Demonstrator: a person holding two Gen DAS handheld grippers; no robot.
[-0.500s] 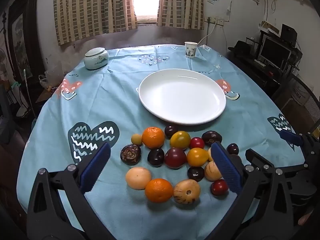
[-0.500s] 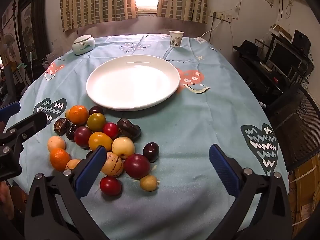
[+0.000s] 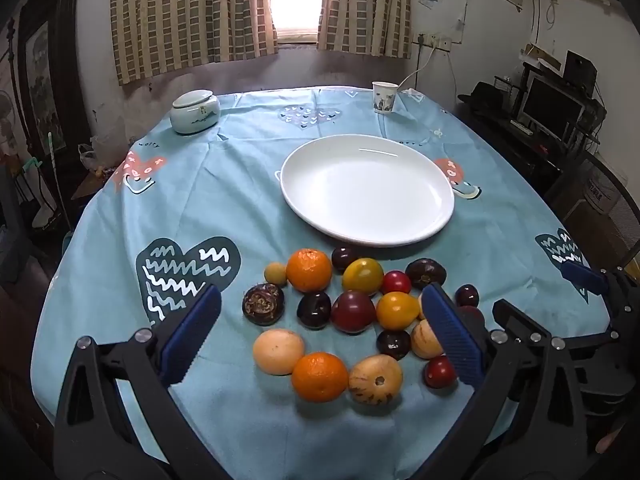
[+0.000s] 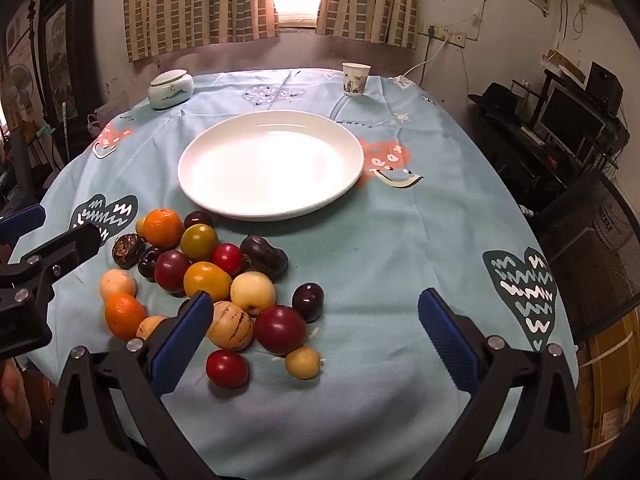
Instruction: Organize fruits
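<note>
Both the left gripper point(image 3: 320, 344) and right gripper point(image 4: 316, 344) gape, empty; fruit pile point(image 3: 352, 312) stretches left-right before plate point(image 3: 368, 232).

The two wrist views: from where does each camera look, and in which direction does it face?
Left wrist: on the left gripper, tilted down across the table toward the window; its open blue fingers frame the fruit pile; the right gripper shows at the right edge.
Right wrist: on the right gripper, same heading, further right; open fingers.
Both share the white plate, paper cup and lidded jar.
</note>
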